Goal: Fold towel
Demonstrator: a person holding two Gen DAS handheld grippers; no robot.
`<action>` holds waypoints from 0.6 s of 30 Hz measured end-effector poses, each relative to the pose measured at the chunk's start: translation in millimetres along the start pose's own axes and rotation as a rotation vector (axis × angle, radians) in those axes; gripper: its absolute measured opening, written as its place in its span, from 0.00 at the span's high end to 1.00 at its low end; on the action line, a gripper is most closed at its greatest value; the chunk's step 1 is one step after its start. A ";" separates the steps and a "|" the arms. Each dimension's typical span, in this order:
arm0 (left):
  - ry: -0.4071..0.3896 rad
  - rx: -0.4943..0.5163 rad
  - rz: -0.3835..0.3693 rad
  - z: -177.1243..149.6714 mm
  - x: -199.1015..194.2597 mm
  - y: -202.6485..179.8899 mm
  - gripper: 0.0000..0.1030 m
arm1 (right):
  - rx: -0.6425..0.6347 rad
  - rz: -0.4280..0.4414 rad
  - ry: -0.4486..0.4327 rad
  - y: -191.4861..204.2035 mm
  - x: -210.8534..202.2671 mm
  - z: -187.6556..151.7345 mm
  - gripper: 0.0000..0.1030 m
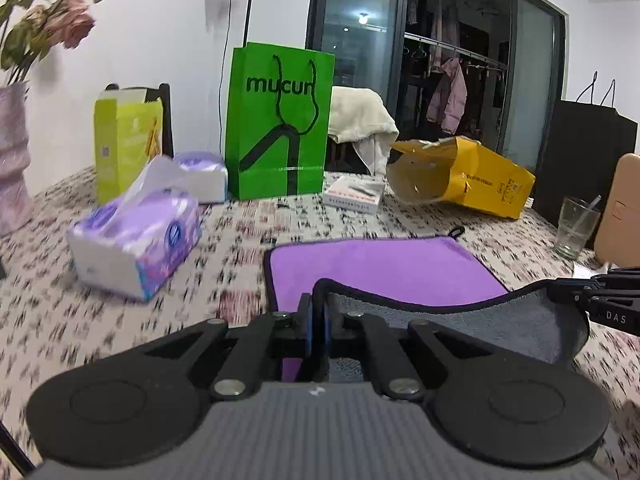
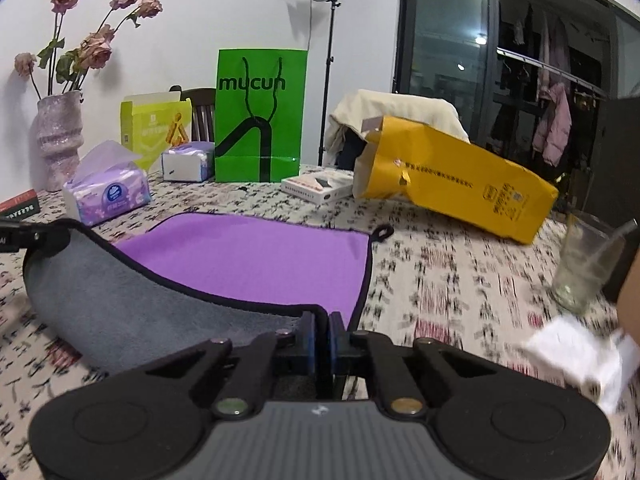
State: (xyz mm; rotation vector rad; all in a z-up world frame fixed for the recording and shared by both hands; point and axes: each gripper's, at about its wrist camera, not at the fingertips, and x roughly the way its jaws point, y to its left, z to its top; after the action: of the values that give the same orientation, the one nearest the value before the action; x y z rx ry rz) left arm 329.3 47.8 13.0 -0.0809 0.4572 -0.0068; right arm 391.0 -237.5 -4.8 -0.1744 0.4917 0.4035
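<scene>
both the left gripper [image 1: 318, 320] and right gripper [image 2: 320, 334] pinch the near corners of the towel [image 2: 256, 256] at frame centre, so carry them level to the far edge.

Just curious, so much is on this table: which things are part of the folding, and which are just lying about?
In the job:
towel
left gripper
right gripper

Lying about:
green bag
yellow bag
tissue packs
glass
vase
lime box
</scene>
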 end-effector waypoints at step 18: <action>0.145 -0.089 0.011 77.8 131.7 39.1 0.94 | -0.027 0.027 0.041 -33.3 115.7 70.3 0.94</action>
State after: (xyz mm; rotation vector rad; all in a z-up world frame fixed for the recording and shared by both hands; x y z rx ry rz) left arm 481.3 89.4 21.4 -0.1659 0.6027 0.0189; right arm 527.7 -210.9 1.7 -0.2029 0.5296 0.4339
